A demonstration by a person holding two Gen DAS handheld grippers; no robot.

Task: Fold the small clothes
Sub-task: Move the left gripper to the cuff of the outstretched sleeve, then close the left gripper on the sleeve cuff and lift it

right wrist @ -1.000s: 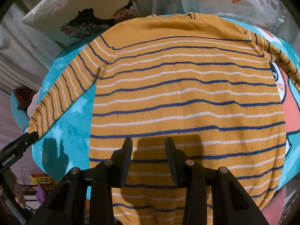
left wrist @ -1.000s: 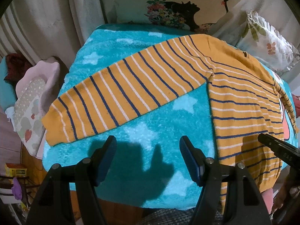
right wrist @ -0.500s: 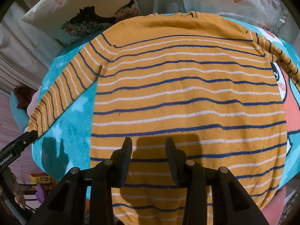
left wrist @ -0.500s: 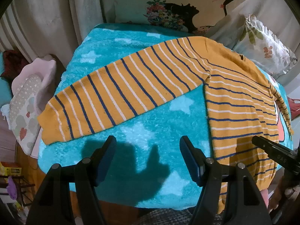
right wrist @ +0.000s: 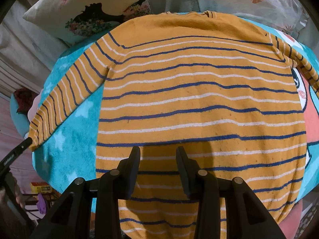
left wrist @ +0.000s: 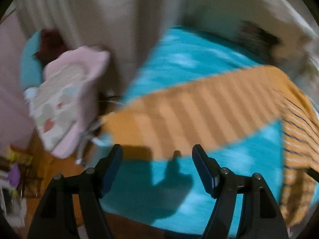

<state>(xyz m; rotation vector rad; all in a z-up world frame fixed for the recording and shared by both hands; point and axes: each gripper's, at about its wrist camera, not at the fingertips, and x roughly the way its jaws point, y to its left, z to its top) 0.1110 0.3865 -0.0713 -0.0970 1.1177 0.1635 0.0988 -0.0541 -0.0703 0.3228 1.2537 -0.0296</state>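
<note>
Beneath both grippers' parted, empty jaws — striped sweater [right wrist: 199,99], flat on turquoise blanket [right wrist: 67,139].

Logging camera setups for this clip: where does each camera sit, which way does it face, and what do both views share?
Left wrist: on the left gripper, jaws open, facing the blurred striped sleeve on the turquoise blanket.
Right wrist: on the right gripper, jaws open, looking across the orange striped sweater toward the pillows; the left gripper tip shows by the cuff.
Shared: the sweater sleeve and blanket.
</note>
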